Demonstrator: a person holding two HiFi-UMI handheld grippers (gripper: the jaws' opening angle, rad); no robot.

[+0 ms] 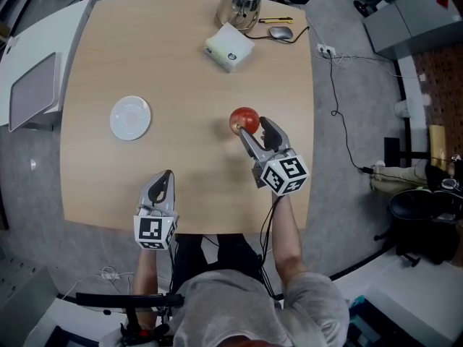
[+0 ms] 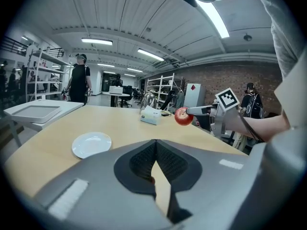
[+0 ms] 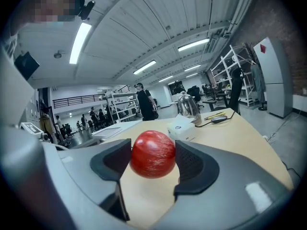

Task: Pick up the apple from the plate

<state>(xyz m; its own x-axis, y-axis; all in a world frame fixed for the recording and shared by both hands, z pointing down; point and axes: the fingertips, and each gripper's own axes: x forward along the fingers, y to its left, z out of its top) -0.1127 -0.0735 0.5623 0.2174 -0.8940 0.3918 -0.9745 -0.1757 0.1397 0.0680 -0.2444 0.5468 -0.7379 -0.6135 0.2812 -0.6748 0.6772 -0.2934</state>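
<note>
1. Toward the table's [image 1: 181, 71] left edge, the white plate [image 1: 130, 117] sits empty.
2. Near the front edge, the left gripper [image 1: 166, 176] hovers with its jaws pressed together on nothing.
3. Nearer the right edge, the right gripper [image 1: 255, 130] clamps the apple [image 1: 244, 120] clear of the tabletop. The pickup looks done, and the next move needs only a steady grip.

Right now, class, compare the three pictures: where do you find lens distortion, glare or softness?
Head view: sharp, evenly lit, soft shadows only on the table. Left gripper view: fisheye bends the ceiling, corners go black, the strip light glares. Right gripper view: same fisheye; the apple in the right claw looks slightly soft.
</note>
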